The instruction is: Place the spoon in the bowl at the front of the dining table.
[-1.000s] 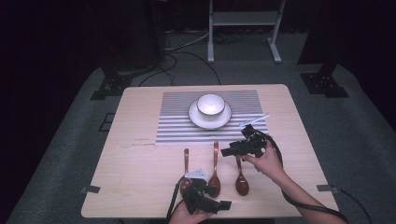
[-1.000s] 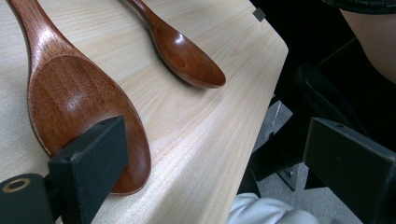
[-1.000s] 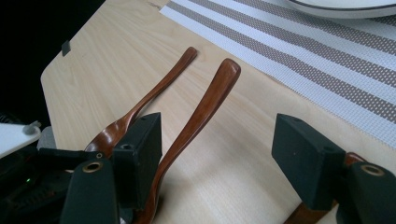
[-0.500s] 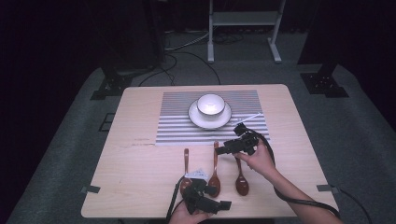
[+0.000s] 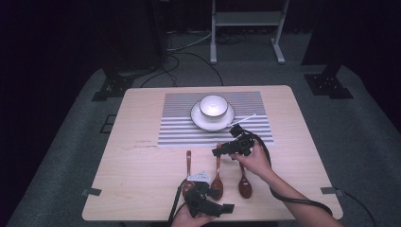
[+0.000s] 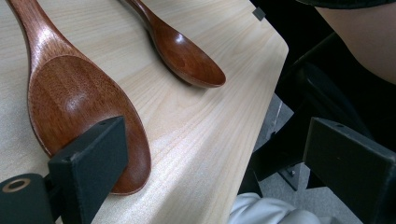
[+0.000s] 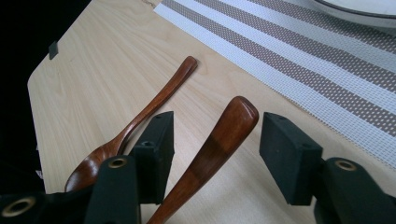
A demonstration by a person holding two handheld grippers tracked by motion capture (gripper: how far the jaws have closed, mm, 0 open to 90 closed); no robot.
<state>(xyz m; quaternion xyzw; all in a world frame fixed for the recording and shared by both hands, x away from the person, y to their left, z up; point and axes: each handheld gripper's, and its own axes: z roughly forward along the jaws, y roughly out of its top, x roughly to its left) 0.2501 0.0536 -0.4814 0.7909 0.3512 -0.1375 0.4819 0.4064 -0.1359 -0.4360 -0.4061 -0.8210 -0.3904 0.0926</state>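
Three wooden spoons lie side by side on the table (image 5: 142, 189) in the lower middle of the high view, bowls toward the bottom edge and handles pointing up the frame. We see the middle spoon (image 5: 217, 177) with its handle end between the jaws of the right gripper (image 5: 221, 151), which sits just above centre with the person's right hand (image 5: 255, 161) behind it. In the right gripper view the same handle (image 7: 219, 140) rises up the centre of the frame from the bottom edge, and a gap shows on each side of it, so the pads are not yet pressing on the wood; these jaws have just been closing. To its left in that view lies the left spoon (image 7: 140, 121), its handle tip reaching toward the upper middle. The right spoon (image 5: 244, 182) lies just below the right hand in the high view.

At the bottom of the high view, the left gripper (image 5: 224, 207) rests near the table's edge, over the bowl ends of the left and middle spoons. Its own view shows the jaws spread wide with nothing between them, one spoon bowl behind its left jaw.

Above the spoons lies a striped mat (image 5: 175, 127), and on it a white plate (image 5: 196, 118) carrying a bowl (image 5: 213, 105).
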